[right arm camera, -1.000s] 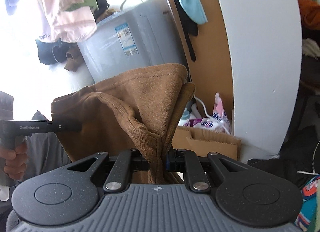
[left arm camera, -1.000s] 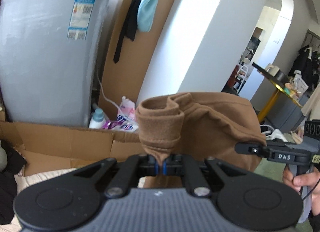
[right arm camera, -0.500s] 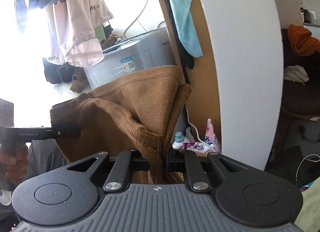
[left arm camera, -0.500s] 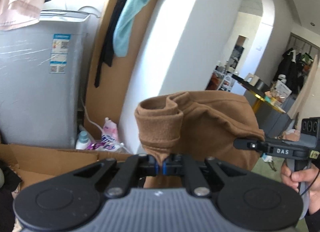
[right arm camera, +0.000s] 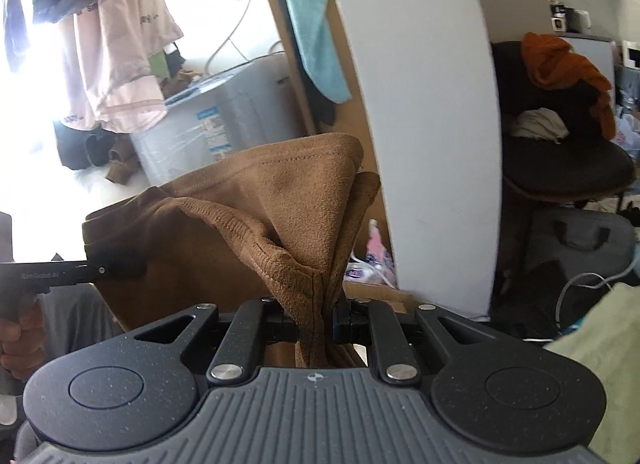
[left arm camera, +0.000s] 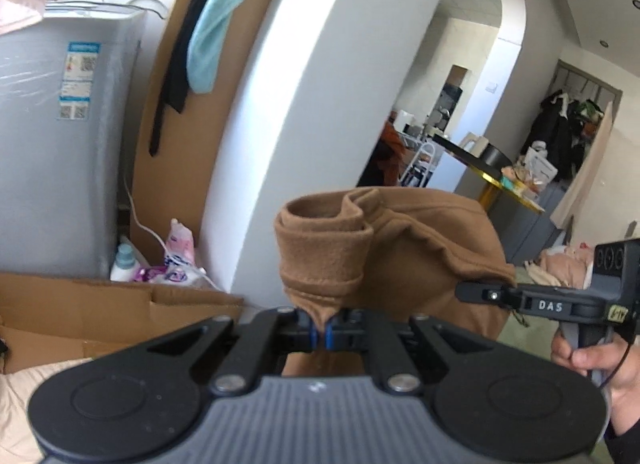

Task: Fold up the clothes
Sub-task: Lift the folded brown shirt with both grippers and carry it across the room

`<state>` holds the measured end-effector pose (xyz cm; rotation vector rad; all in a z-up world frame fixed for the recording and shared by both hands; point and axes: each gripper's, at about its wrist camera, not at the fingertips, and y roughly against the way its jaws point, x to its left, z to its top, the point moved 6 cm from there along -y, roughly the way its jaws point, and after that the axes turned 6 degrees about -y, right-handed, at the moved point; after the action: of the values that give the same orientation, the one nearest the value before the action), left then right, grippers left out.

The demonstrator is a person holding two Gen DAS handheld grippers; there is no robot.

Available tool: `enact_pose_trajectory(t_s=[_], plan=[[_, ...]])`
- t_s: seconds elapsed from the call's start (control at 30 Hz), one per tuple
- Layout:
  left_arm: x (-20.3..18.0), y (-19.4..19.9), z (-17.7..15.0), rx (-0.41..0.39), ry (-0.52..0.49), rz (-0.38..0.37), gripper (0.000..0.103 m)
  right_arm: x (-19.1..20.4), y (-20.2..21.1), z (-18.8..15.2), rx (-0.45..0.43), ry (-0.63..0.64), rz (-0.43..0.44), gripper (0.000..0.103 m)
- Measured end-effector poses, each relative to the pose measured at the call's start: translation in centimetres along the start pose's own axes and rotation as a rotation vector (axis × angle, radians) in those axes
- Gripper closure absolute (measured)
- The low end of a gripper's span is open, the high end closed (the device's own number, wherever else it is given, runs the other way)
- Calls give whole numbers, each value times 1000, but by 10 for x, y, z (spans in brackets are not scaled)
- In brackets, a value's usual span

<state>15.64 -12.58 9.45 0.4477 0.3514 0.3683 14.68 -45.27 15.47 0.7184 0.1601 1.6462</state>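
Both the left gripper [left arm camera: 320,334] and right gripper [right arm camera: 318,318] have jaws clamped on the brown garment [right arm camera: 256,200], held aloft between them; the bunched, shallow pinches could slip loose.

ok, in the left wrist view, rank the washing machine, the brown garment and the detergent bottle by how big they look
1. washing machine, largest, though cropped at the frame edge
2. brown garment, inflated by nearness to the camera
3. detergent bottle, smallest
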Motion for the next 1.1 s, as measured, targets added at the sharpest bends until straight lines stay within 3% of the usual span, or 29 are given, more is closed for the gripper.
enact_pose_trajectory(t_s=[0.47, 0.93, 1.1], plan=[[-17, -63, -38, 47, -5, -82, 99, -59, 4, -47, 9, 9, -89, 90], [-19, -149, -81, 107, -8, -157, 99, -141, -33, -97, 44, -5, -169, 90], [-22, -177, -88, 133, 18, -219, 99, -170, -46, -110, 54, -2, -199, 90]])
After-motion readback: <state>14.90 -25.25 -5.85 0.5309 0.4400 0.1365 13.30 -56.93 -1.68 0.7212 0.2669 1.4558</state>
